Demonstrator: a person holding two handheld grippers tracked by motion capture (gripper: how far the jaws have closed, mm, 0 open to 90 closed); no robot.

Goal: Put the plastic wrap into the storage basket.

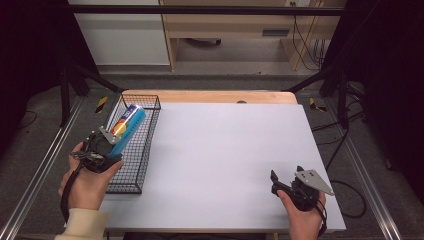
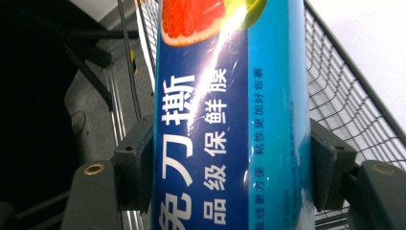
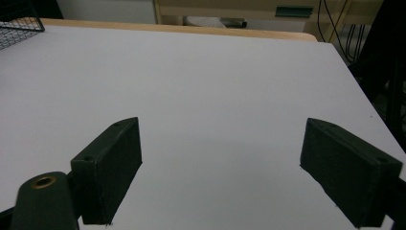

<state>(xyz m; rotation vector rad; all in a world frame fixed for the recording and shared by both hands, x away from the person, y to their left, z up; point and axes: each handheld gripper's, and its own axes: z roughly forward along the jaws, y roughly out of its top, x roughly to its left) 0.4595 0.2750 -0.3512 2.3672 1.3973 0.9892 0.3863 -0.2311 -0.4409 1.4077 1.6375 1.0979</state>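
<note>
Blue box [image 1: 127, 128] with a lighter cyan side, white lettering and a red-orange citrus picture, shown close in the left gripper view. Black wire-grid basket [image 1: 135, 172] at left; pale grey-white table [image 1: 225, 160] with a light wooden far edge. Both grippers' jaws black.

One box [image 1: 128, 128], blue with a fruit picture, at about 10 o'clock on the bench [image 1: 225, 160]. One wire basket [image 1: 135, 165] at 9 o'clock along the bench's left edge. Two grippers: the left [image 1: 111, 145] at 9 o'clock, the right [image 1: 280, 184] at 5 o'clock. One bench.
</note>
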